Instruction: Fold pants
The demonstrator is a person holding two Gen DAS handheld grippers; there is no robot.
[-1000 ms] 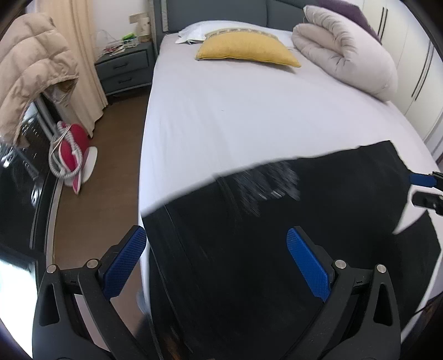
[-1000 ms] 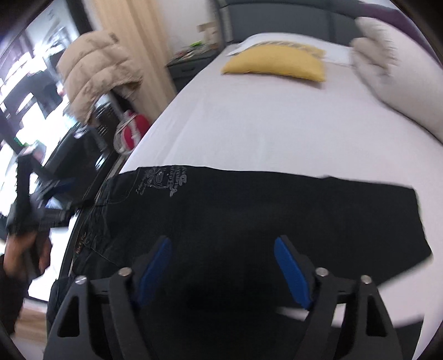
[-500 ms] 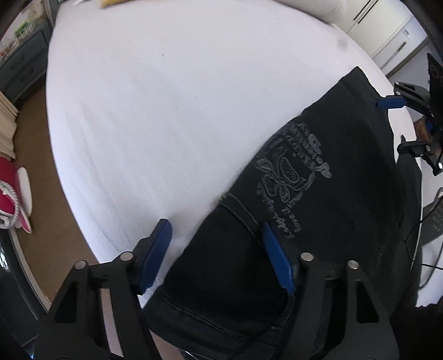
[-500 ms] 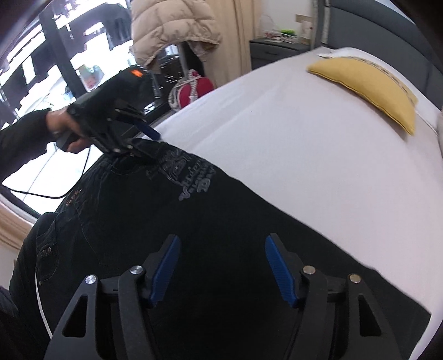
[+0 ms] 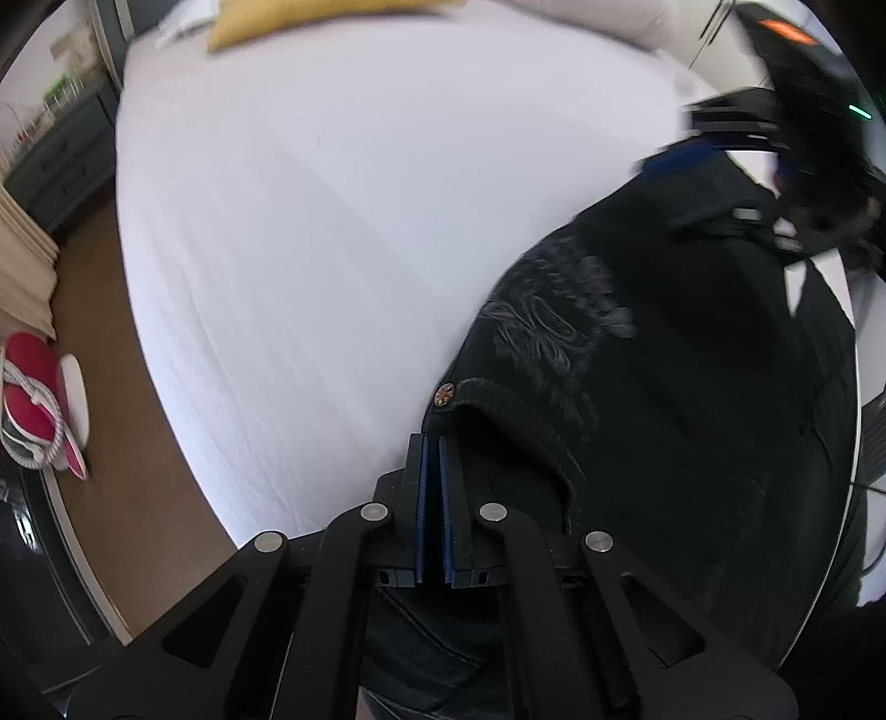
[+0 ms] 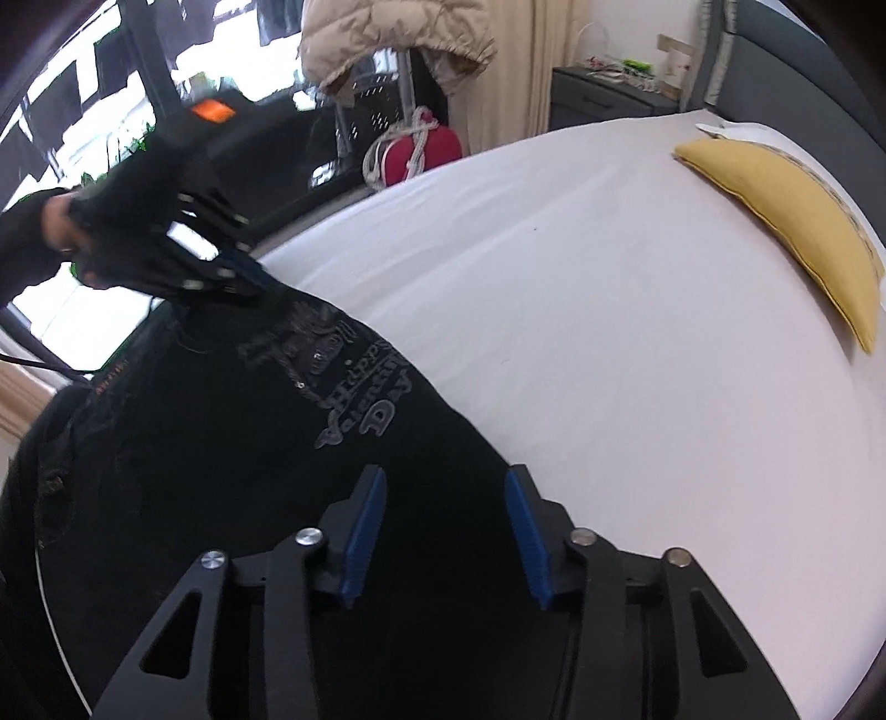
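Note:
Black pants point(image 5: 637, 415) with a grey print lie spread near the edge of a white bed point(image 5: 332, 221). My left gripper point(image 5: 433, 443) points steeply down at their waist corner, just below a copper rivet point(image 5: 444, 394), and is shut on the fabric edge. From the right wrist view the same gripper point(image 6: 249, 277) shows at the pants' point(image 6: 221, 443) far-left corner, held by a hand point(image 6: 55, 221). My right gripper point(image 6: 443, 482) hovers over the pants' edge further along. Its jaws are closing, with black fabric between the blue pads, which do not press on it. Blurred, one of its fingers point(image 5: 684, 155) appears top right.
A yellow pillow point(image 6: 786, 221) lies near the headboard. A grey nightstand point(image 6: 603, 99) stands beside the bed. A red and white appliance point(image 5: 33, 399) sits on the brown floor. A beige padded jacket point(image 6: 387, 39) hangs on a rack by the window.
My left gripper dropped to the pants' waist corner and went from wide open to shut. The right gripper swung over the pants' edge, rolled, and its jaws narrowed.

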